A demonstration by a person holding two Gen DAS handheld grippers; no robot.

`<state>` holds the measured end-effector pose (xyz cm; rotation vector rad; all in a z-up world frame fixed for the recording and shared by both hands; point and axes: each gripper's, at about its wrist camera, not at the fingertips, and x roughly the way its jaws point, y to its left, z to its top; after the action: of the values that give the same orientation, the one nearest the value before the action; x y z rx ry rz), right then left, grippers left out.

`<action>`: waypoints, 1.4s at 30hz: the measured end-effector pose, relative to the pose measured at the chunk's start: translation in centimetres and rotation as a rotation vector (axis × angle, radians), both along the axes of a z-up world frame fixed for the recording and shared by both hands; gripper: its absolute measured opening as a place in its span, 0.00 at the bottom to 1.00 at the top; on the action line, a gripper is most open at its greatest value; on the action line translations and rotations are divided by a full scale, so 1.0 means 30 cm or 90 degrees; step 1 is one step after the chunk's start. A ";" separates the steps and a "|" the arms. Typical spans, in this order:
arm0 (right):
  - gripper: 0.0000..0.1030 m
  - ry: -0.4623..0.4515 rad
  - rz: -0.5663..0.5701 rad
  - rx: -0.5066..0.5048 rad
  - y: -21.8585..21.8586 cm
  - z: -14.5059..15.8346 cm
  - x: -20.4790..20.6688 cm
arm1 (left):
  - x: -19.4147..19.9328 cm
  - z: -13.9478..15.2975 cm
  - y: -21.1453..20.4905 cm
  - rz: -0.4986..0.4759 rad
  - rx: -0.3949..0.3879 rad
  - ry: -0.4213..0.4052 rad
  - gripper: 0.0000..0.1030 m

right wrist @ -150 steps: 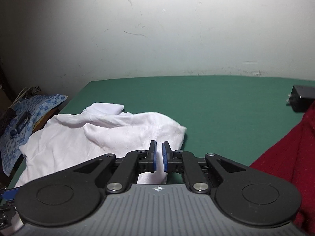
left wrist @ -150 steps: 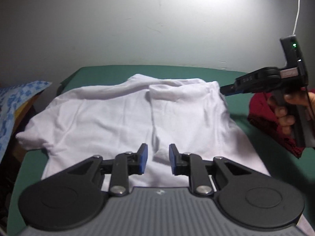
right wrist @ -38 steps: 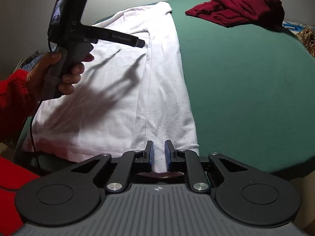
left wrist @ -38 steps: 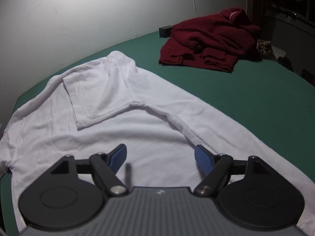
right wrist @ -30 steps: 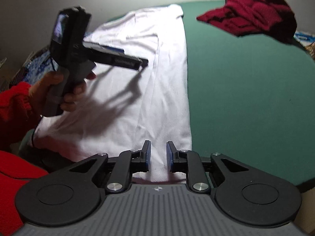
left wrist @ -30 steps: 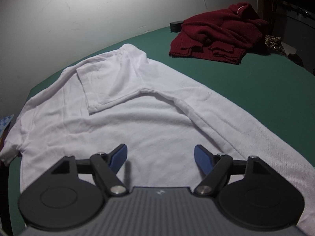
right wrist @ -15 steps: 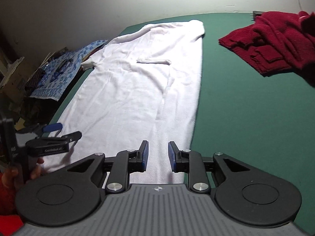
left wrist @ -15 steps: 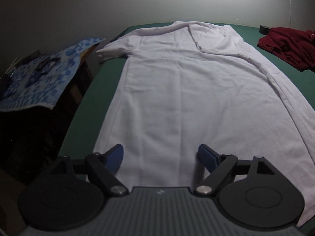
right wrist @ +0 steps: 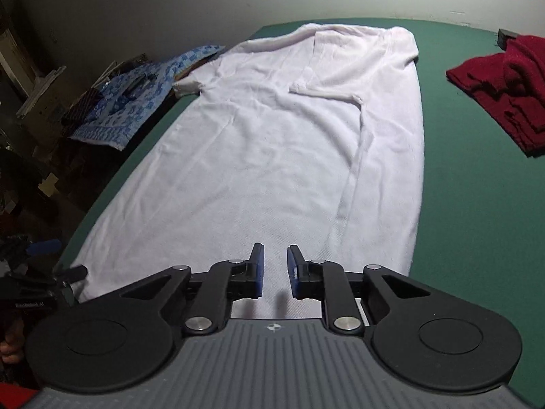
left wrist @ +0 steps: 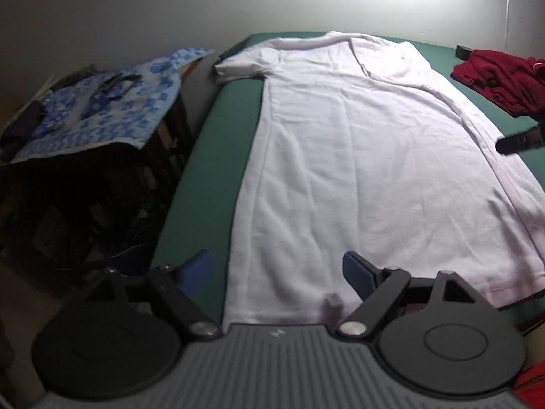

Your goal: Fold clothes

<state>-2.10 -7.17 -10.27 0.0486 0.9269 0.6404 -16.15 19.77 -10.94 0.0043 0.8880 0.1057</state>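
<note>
My left gripper's (left wrist: pixel 276 267) jaws are standing wide apart and holding nothing, straddling the near left corner of the white T-shirt's (left wrist: pixel 357 156) hem. My right gripper's (right wrist: pixel 274 271) jaws are sitting close together with a narrow gap between the blue pads, nothing caught in them, hanging just over the hem toward the shirt's right side. Both grippers are pointing along the shirt toward its collar end, low over the near edge of the green table (right wrist: pixel 470 204).

The T-shirt is lying flat and lengthwise on the table. Its right side is folded inward with the sleeve turned onto the chest, while the left sleeve is sticking out over the table's left edge. A narrow green strip is running along the shirt's left side; on the right I am seeing a broad bare stretch of green. The hem is lying right at the near table edge.

I am counting one white T-shirt, one dark red garment (right wrist: pixel 504 85) heaped well apart to the right, one small black box (right wrist: pixel 504 35) just behind it, and one blue patterned cloth (left wrist: pixel 102 102) off the table to the left.
</note>
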 end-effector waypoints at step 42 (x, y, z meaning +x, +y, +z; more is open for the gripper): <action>0.04 -0.380 0.364 -0.242 1.285 -0.049 0.583 | 0.067 -0.023 0.153 -0.102 -0.185 -0.008 0.35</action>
<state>15.39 31.38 -11.75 -0.7343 0.4556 0.9246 -14.16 24.35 -11.62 -0.1959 0.8802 -0.1730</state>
